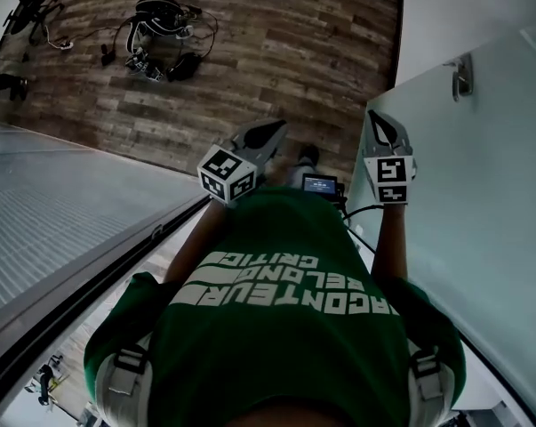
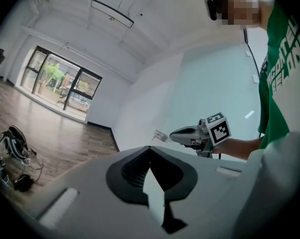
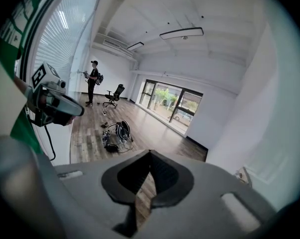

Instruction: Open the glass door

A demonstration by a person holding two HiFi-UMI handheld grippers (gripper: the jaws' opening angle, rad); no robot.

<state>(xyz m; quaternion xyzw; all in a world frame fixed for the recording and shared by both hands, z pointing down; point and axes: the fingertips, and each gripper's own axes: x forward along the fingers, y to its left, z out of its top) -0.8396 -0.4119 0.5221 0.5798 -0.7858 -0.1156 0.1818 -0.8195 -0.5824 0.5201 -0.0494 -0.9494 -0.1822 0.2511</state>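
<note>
The frosted glass door [image 1: 490, 194] stands at the right of the head view, with a small metal handle [image 1: 461, 76] near its upper edge. My right gripper [image 1: 380, 118] is held out beside the door, short of the handle and not touching it, its jaws shut on nothing. To its left, my left gripper [image 1: 276, 127] points over the wooden floor, with its jaws together and nothing held. In the left gripper view the handle [image 2: 160, 136] shows just ahead of the right gripper [image 2: 174, 133]. In the right gripper view the handle [image 3: 244, 176] lies low at the right.
A glass wall with blinds [image 1: 63, 212] runs along the left. A heap of cables and gear [image 1: 161, 34] lies on the wooden floor ahead. Far across the room stand another person [image 3: 93, 81], an office chair [image 3: 112, 96] and large windows [image 3: 172, 103].
</note>
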